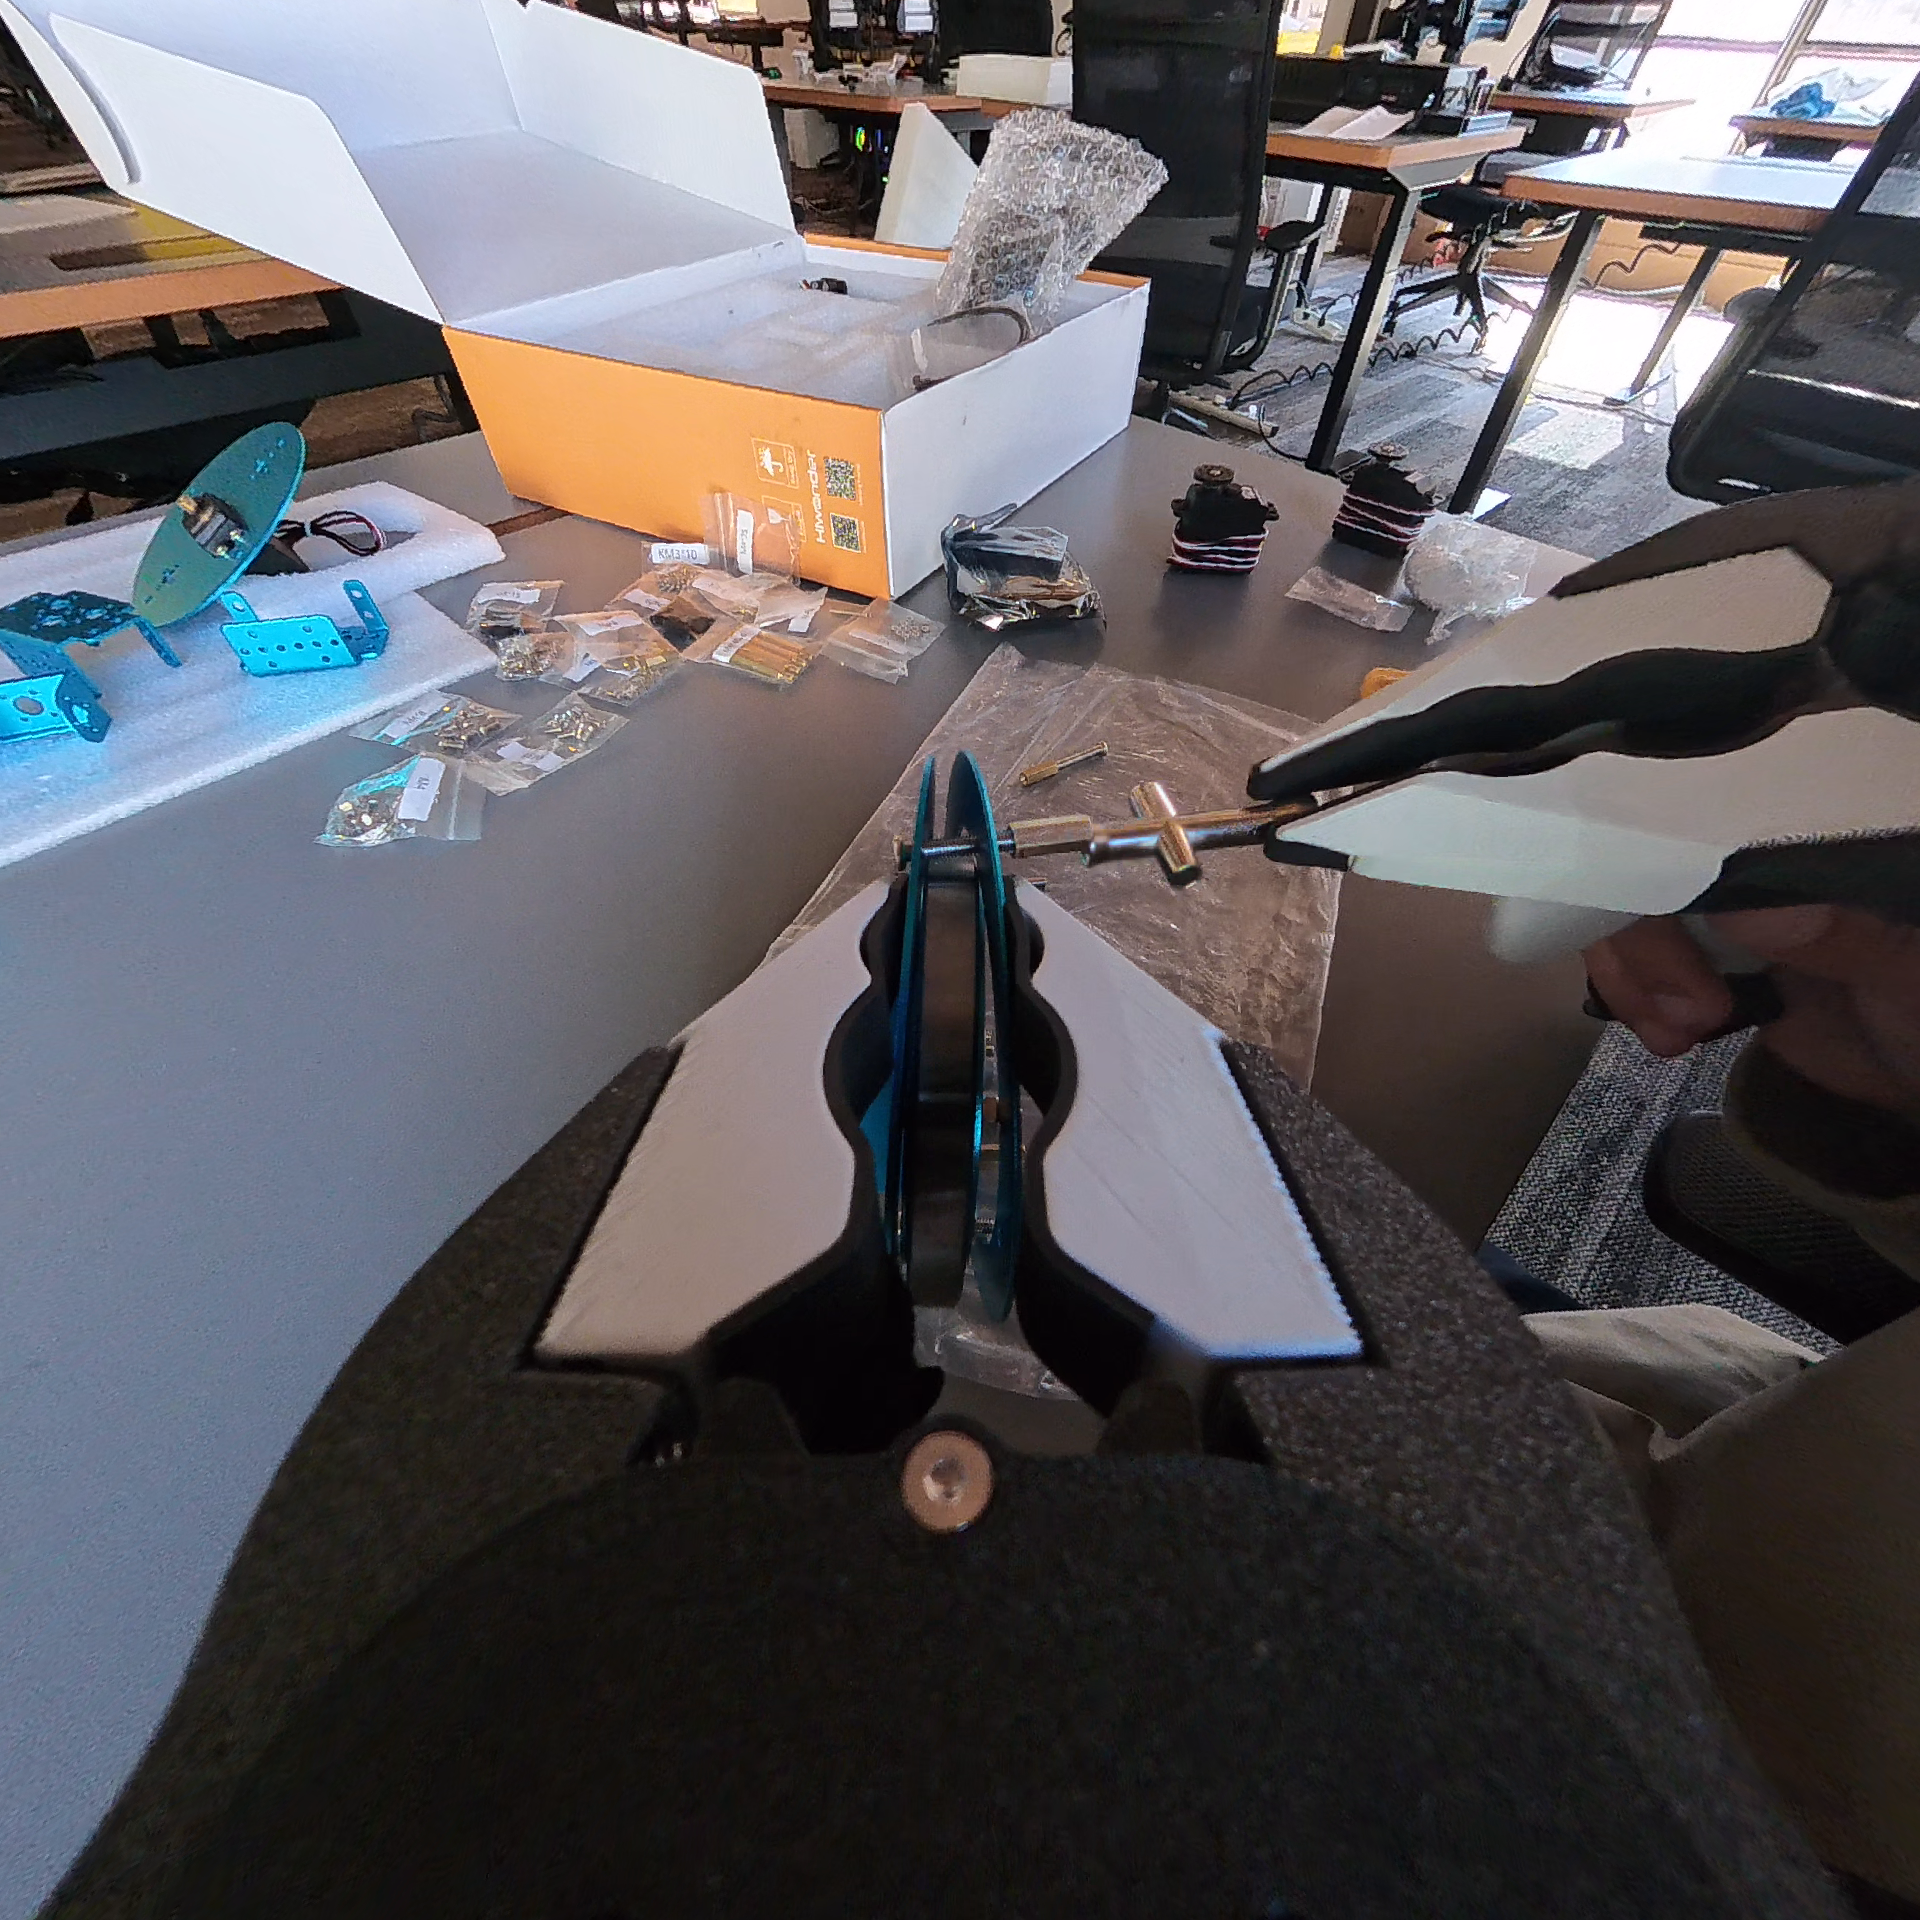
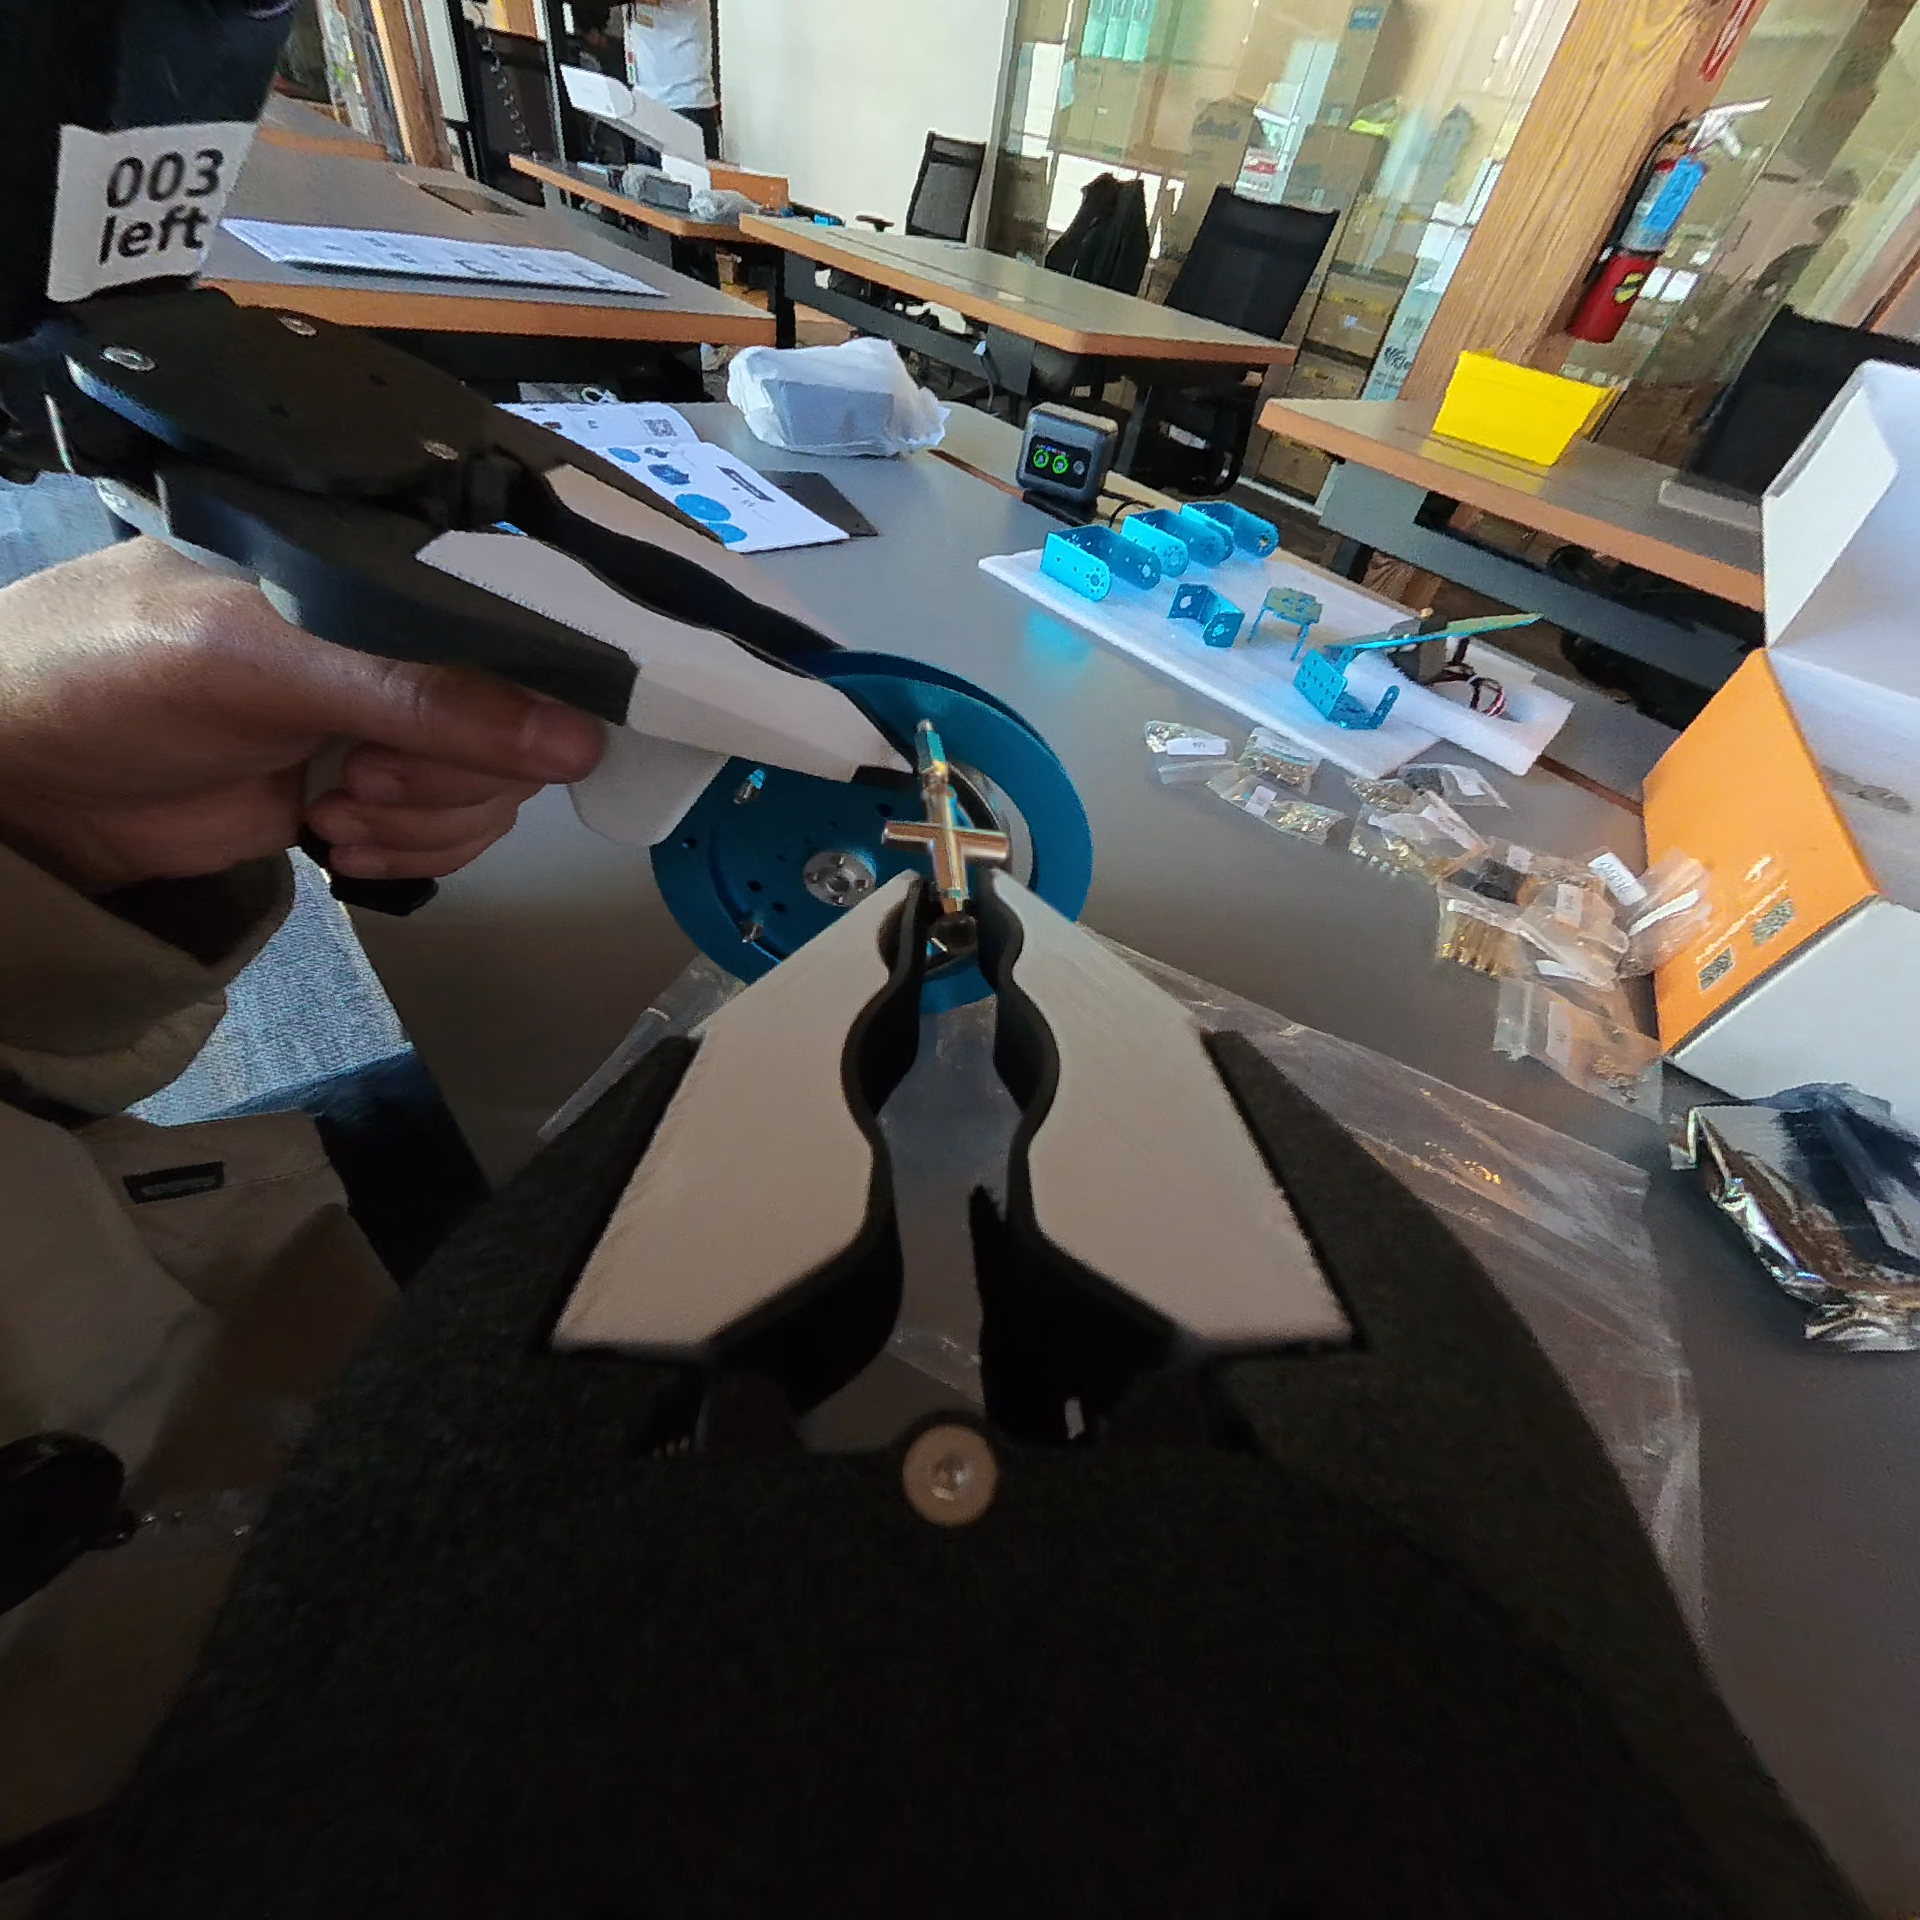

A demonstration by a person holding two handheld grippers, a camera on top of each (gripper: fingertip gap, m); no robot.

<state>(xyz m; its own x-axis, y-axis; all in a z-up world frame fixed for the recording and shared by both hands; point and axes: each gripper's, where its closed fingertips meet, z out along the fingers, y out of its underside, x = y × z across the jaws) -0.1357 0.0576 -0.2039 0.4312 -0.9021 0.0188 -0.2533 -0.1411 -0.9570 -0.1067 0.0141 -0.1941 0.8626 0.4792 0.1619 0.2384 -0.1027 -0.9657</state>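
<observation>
My left gripper [image 1: 951,883] is shut on a blue disc assembly [image 1: 977,810], two round blue plates with a black ring between them, held on edge above the grey table [image 1: 416,1039]. My right gripper [image 2: 951,904] is shut on a silver cross wrench [image 2: 943,844]. The wrench's far end sits on a brass standoff [image 2: 925,743] at the rim of the blue disc [image 2: 748,862]. In the left wrist view the right gripper [image 1: 1273,816] comes in from the right with the wrench [image 1: 1153,836] on the standoff [image 1: 1044,834]. The left gripper [image 2: 883,743] also shows in the right wrist view, held by a hand.
An open orange and white box [image 1: 675,447] stands behind. Several small bags of screws [image 1: 582,665] lie before it. Blue brackets sit on white foam [image 1: 260,665] at left. Two black servos [image 1: 1221,520], a silver bag [image 1: 1023,582], a plastic sheet [image 1: 1143,717] and a loose brass standoff [image 1: 1062,764] lie nearby. One gripper's finger ends stand about 6 cm off the other's.
</observation>
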